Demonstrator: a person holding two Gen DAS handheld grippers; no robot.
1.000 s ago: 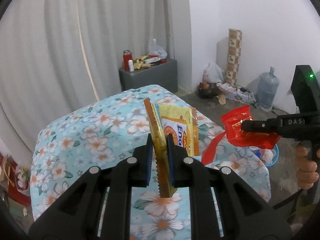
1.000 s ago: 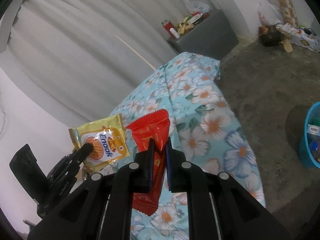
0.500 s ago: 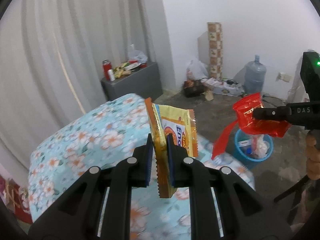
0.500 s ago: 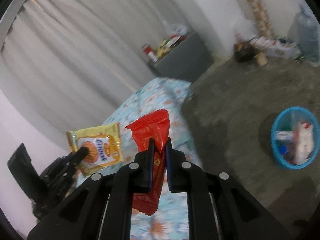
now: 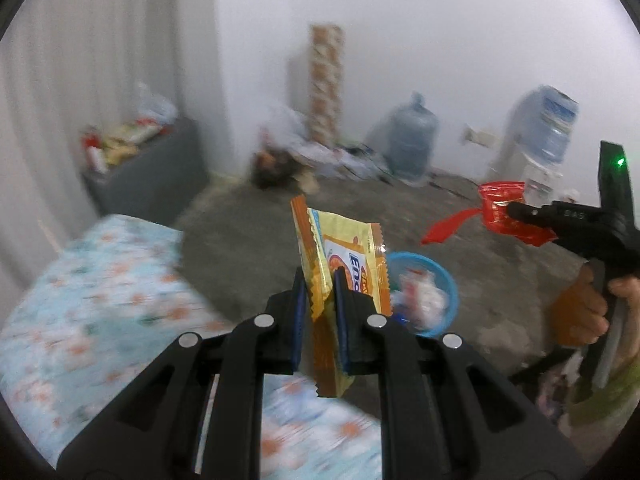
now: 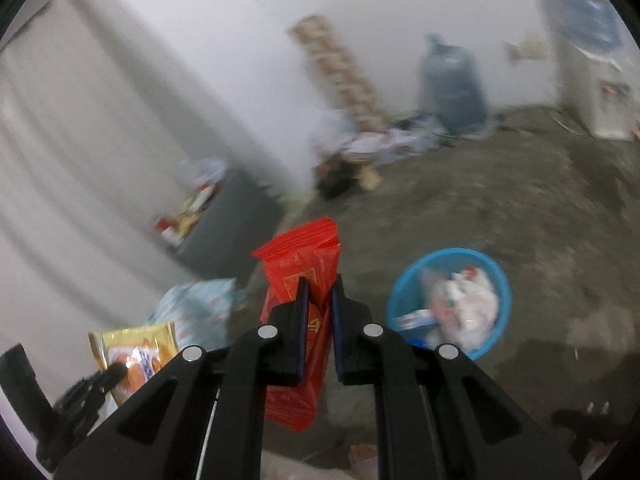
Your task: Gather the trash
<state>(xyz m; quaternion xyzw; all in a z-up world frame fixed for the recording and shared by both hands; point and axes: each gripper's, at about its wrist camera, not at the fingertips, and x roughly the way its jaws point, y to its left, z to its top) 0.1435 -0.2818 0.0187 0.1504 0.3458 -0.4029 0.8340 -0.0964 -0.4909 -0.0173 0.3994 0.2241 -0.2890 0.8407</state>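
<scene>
My left gripper (image 5: pixel 321 280) is shut on a yellow and orange snack wrapper (image 5: pixel 344 256), held upright above the floor past the bed's edge. My right gripper (image 6: pixel 319 286) is shut on a red wrapper (image 6: pixel 304 264). In the left wrist view the right gripper (image 5: pixel 514 210) shows at the right with the red wrapper (image 5: pixel 500 204), a hand (image 5: pixel 580 312) on its handle. A blue basket (image 6: pixel 450 304) holding white and coloured rubbish stands on the concrete floor, right of the red wrapper. The same basket (image 5: pixel 430 296) sits just behind the yellow wrapper. The left gripper (image 6: pixel 116 372) and yellow wrapper (image 6: pixel 136 352) appear lower left.
A bed with a flowered light blue cover (image 5: pixel 100 312) fills the lower left. A grey cabinet (image 5: pixel 148 172) with bottles and packets stands by the curtain. Water jugs (image 5: pixel 412 144), a dispenser (image 5: pixel 536 140), a patterned roll (image 5: pixel 326 84) and floor clutter (image 5: pixel 312 160) line the far wall.
Both grippers have swung right, away from the bed and over the concrete floor, each keeping its wrapper. The blue basket has come closer and nearer the middle of both views.
</scene>
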